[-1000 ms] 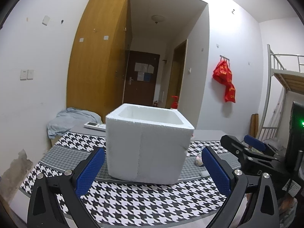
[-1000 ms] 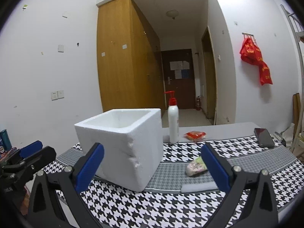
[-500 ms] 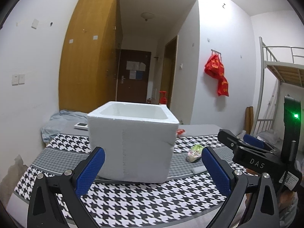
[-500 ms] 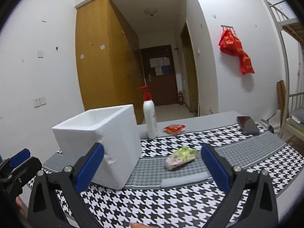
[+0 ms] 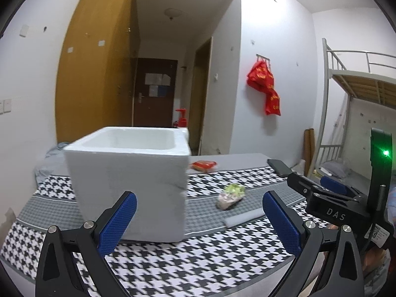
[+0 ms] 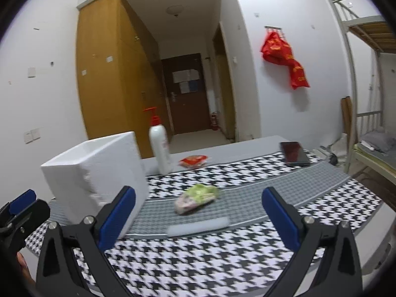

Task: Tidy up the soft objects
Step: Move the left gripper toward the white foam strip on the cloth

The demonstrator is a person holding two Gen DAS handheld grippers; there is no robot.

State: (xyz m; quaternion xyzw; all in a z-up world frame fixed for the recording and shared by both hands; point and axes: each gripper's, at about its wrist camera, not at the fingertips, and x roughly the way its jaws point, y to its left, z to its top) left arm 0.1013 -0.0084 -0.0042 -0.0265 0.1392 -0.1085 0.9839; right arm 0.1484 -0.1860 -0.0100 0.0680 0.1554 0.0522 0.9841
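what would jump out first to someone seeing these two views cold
The white foam box stands open-topped on the houndstooth cloth, left of the middle, and fills much of the left wrist view. To its right lie a green and pink packet and a pale foam strip, between the open right gripper fingers. On the far wall a red bag hangs from a hook.

We see the white foam box (image 6: 94, 173) standing upright and open-topped; just right of it a green-and-pink soft packet (image 6: 196, 198) lies flat, a white foam strip (image 6: 198, 226) nearer us, a red packet (image 6: 194, 160) behind.
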